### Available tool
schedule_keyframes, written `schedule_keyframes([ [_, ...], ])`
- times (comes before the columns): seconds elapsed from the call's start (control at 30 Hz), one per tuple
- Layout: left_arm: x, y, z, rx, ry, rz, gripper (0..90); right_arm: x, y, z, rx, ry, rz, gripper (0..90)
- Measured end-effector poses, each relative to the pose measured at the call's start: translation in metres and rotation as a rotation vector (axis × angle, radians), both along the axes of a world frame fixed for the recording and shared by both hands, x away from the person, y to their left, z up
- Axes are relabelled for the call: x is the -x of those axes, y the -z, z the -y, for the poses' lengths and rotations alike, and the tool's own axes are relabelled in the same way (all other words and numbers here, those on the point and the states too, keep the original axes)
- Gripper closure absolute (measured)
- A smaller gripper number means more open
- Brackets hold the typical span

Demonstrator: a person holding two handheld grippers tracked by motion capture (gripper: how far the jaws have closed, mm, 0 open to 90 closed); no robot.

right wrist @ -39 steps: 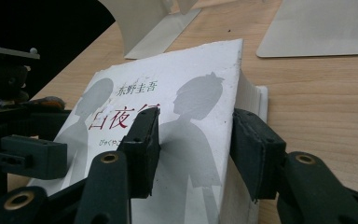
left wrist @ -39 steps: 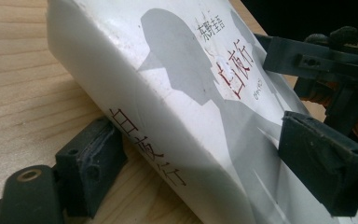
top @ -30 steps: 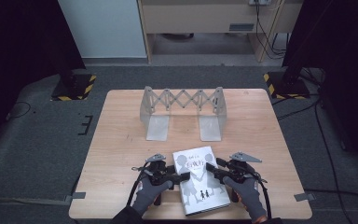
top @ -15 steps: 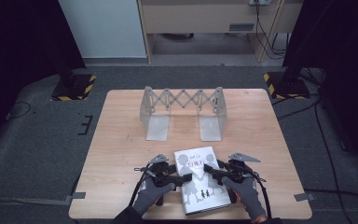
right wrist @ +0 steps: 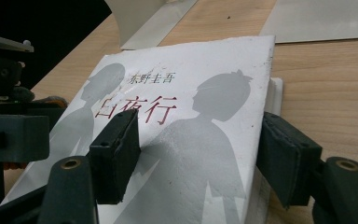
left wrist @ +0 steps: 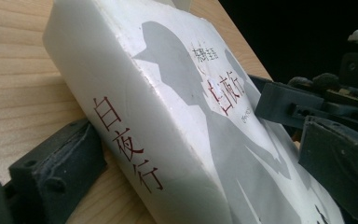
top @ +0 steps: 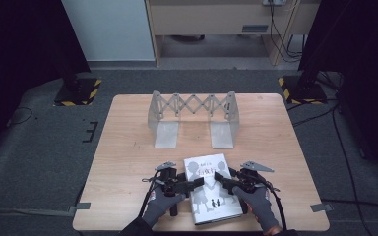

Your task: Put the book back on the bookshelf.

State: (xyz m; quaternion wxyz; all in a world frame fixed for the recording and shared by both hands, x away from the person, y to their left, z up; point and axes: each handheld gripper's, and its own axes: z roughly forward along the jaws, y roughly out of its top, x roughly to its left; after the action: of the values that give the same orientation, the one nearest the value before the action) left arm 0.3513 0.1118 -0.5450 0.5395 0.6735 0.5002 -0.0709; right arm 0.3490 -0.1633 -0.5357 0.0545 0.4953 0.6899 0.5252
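A thick white book with grey silhouettes and red characters on its cover lies near the table's front edge. My left gripper straddles its spine side. In the left gripper view one jaw sits on the wood against the spine of the book and the other hangs over the cover. My right gripper straddles the opposite edge. In the right gripper view one jaw lies over the cover of the book and the other stands beside the page edge. Both are open.
A grey metal expanding book rack with two flat foot plates stands at the back middle of the wooden table. Bare wood lies between the rack and the book. Dark floor and yellow-black striped stand bases surround the table.
Both grippers have crept slightly inward over the book's edges. The book has stayed where it was.
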Motion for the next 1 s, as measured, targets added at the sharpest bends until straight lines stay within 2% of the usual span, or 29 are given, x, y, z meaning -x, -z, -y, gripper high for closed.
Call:
schedule_keyframes([
  [0.07,0.0017,-0.0022,0.0050,-0.083,0.015,0.042,0.0,-0.0001,-0.0004,0.0005,-0.001,0.000,-0.004,33.9],
  [0.13,0.0017,-0.0029,0.0068,-0.116,0.026,0.059,0.0,-0.0006,-0.0006,0.0012,-0.002,-0.001,-0.006,33.9],
  [0.4,0.0023,-0.0005,0.0039,-0.094,0.036,0.074,0.0,-0.0005,-0.0005,0.0015,-0.004,-0.002,-0.005,33.9],
  [0.63,0.0012,-0.0013,0.0037,-0.117,0.048,0.082,1.2,-0.0003,-0.0004,0.0015,-0.005,-0.001,-0.005,34.0],
  [0.73,0.0008,-0.0012,0.0042,-0.114,0.051,0.082,0.0,-0.0005,-0.0003,0.0015,-0.005,0.000,-0.001,34.0],
  [0.8,0.0007,-0.0008,0.0041,-0.098,0.039,0.074,0.0,-0.0004,-0.0003,0.0015,-0.004,0.000,0.001,34.1],
  [0.9,0.0001,-0.0014,0.0041,-0.068,0.002,0.040,0.0,-0.0005,0.0000,0.0009,-0.007,0.000,0.003,34.4],
  [0.93,0.0003,-0.0002,0.0037,-0.063,0.000,0.050,0.0,-0.0006,0.0002,0.0008,-0.007,-0.002,0.004,34.6],
  [1.0,0.0001,-0.0006,0.0010,-0.095,0.008,0.066,3.8,-0.0007,-0.0001,0.0013,-0.007,0.002,0.006,35.6],
])
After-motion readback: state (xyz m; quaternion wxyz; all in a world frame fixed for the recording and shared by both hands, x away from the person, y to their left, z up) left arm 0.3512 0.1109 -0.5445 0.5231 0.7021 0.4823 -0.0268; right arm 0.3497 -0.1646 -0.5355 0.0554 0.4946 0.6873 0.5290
